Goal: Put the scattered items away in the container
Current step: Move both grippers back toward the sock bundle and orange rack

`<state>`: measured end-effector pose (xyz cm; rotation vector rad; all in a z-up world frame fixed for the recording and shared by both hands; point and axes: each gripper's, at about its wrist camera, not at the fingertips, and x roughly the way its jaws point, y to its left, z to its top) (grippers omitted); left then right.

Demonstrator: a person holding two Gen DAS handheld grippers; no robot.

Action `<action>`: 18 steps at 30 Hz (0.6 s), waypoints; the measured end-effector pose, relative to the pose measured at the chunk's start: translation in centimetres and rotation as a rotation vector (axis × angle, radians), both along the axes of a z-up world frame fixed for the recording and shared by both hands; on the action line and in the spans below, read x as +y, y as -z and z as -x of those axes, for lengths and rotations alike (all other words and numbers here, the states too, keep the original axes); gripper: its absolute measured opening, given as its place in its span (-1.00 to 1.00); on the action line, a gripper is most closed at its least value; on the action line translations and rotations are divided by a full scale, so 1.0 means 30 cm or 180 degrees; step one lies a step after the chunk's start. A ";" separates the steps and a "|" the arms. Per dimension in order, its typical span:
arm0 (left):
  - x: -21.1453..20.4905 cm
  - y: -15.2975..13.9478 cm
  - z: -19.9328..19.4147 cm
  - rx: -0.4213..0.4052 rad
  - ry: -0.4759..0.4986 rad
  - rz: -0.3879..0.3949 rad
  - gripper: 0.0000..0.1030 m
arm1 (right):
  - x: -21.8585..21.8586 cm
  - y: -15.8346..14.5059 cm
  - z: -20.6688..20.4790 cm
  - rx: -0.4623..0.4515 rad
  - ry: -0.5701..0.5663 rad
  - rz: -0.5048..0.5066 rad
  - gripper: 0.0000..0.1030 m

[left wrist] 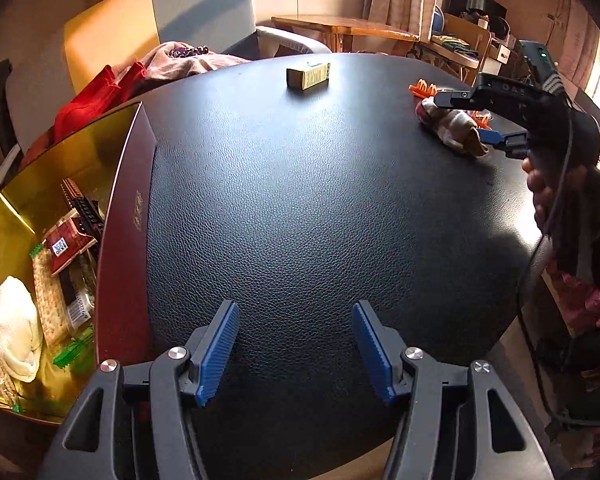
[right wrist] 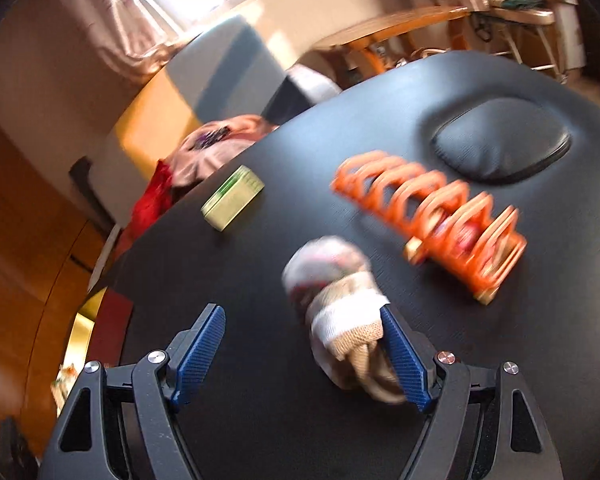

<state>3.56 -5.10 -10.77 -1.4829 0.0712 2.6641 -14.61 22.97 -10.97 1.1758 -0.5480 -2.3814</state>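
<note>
A gold-lined box with a dark red wall [left wrist: 120, 240] stands at the table's left and holds snack packets, a white cloth and green clips. My left gripper [left wrist: 296, 344] is open and empty over the black table beside it. A rolled sock bundle [left wrist: 452, 130] lies at the far right, with an orange rack [left wrist: 426, 90] behind it and a small green-gold box [left wrist: 308, 76] further back. My right gripper [right wrist: 304, 348] is open, its right finger touching the sock bundle [right wrist: 340, 300], which lies between the jaws. The orange rack [right wrist: 432, 216] and the green-gold box [right wrist: 232, 200] lie beyond it.
Red and pink clothes [left wrist: 112, 88] lie on a chair behind the table. An oval padded recess [right wrist: 500, 140] sits in the tabletop past the rack. A wooden table [left wrist: 340, 28] and shelves stand at the back.
</note>
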 end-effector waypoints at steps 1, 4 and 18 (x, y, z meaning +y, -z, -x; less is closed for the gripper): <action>-0.001 0.004 0.002 -0.0013 -0.0001 -0.0004 0.17 | -0.015 0.005 -0.018 0.0003 -0.0064 0.0053 0.55; 0.001 0.007 0.005 -0.0018 -0.0001 -0.0002 0.17 | -0.043 0.014 -0.065 -0.0060 -0.0251 0.0234 0.56; 0.167 -0.101 0.242 0.0176 0.0296 -0.0257 0.17 | 0.227 -0.077 -0.081 0.0093 0.0464 -0.0051 0.65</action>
